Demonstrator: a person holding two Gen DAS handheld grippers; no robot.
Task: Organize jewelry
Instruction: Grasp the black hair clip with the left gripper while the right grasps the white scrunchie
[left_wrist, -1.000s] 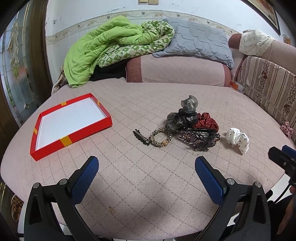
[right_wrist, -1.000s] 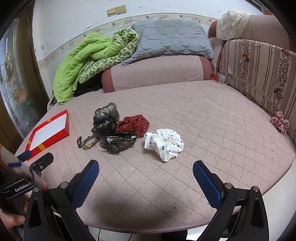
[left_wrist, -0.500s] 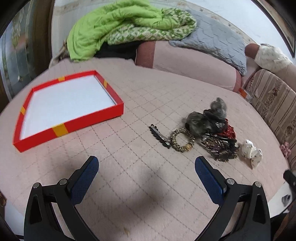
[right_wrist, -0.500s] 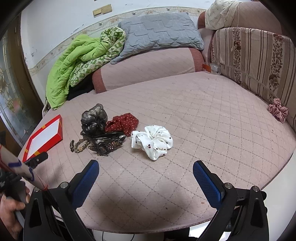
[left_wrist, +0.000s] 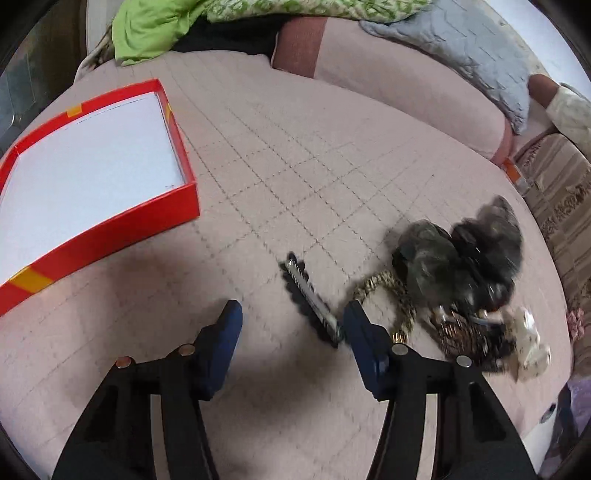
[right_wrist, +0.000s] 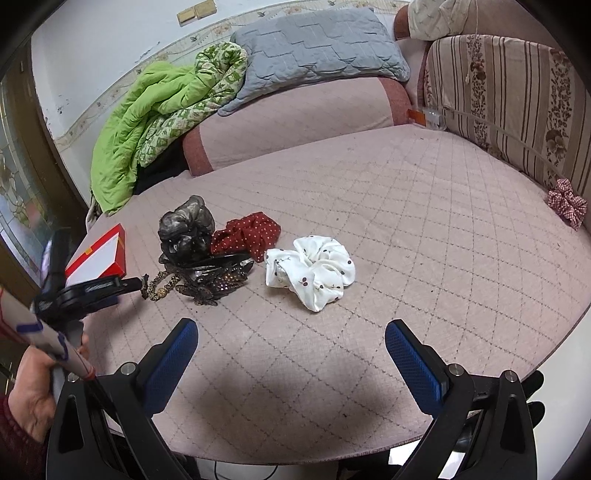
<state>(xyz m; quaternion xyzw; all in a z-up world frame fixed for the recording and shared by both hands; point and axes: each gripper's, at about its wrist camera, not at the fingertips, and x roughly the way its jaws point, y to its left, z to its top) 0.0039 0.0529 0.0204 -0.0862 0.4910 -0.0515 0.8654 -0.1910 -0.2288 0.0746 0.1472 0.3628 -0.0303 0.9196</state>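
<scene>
A thin dark hair clip (left_wrist: 310, 295) lies on the pink quilted sofa seat (left_wrist: 295, 166), between the blue fingers of my left gripper (left_wrist: 291, 310) and close to the right one. Its jaws are closing and the pads are not pressing on the clip. To the right sit a leopard-print hair tie (left_wrist: 399, 295), a grey-black scrunchie (left_wrist: 443, 254) and a brown butterfly clip (left_wrist: 465, 339). The red box (left_wrist: 110, 229) with a white floor stands at the left. My right gripper (right_wrist: 291, 332) hovers open and empty in front of a white cherry-print scrunchie (right_wrist: 314, 273) and a red dotted scrunchie (right_wrist: 247, 232).
A green blanket (right_wrist: 147, 122) and a grey pillow (right_wrist: 314, 55) are piled at the back on a pink bolster (right_wrist: 295, 122). A plaid scrunchie (right_wrist: 567, 205) rests by the striped backrest (right_wrist: 509, 92) at the right. A person's hand (right_wrist: 29, 391) holds the left gripper's handle.
My left gripper has moved forward and down to the hair clip, tilted more steeply, and its fingers have come closer together. The right gripper has barely shifted.
</scene>
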